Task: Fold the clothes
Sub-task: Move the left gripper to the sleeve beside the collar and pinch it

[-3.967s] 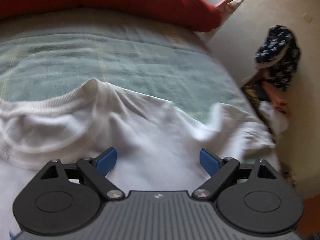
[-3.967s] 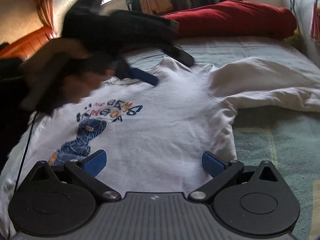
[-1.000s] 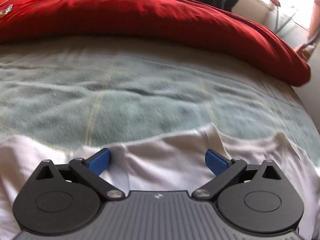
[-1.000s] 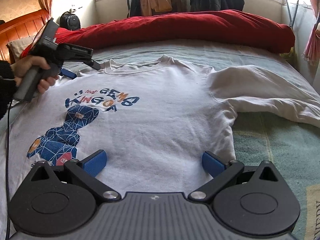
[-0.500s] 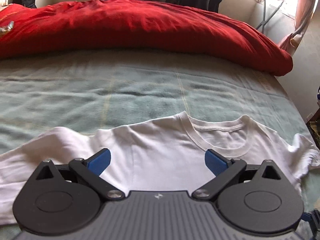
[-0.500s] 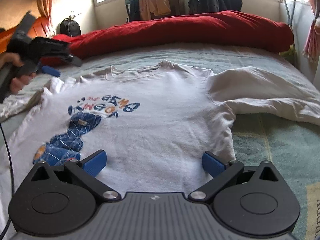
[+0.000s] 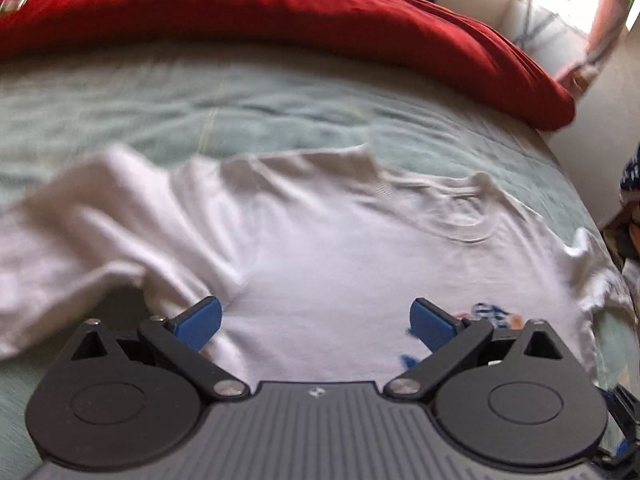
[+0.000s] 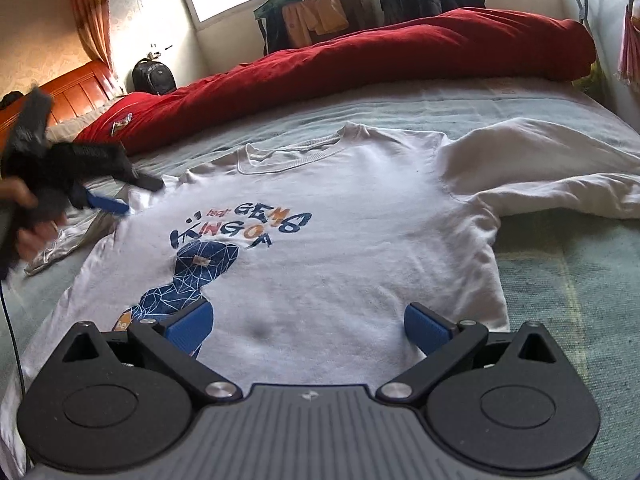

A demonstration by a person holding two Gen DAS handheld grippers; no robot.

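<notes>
Blue fingers (image 8: 188, 326) over soft white shirt (image 8: 340, 248)

Shirt (image 8: 328, 248) flat on bed (image 8: 580, 280), collar toward 12 o'clock.
Duvet (image 8: 400, 52) lies behind it at 12; one sleeve (image 8: 540, 172) spreads to 2 o'clock; left tool (image 8: 108, 194) at 9, right tool (image 8: 308, 322) at 6.

a white sweatshirt (image 8: 340, 240) lies face up on a bed, its chest print reading "gems" in dark blue over "kingo" with an orange "o", seen from the right wrist camera. a smaller orange word sits to the left of "gems" but is too small to read. an orange patch by the blue graphic (image 8: 192, 280) shows letters like "he", partly hidden. in the left wrist view the print is blurred and unreadable.
</notes>
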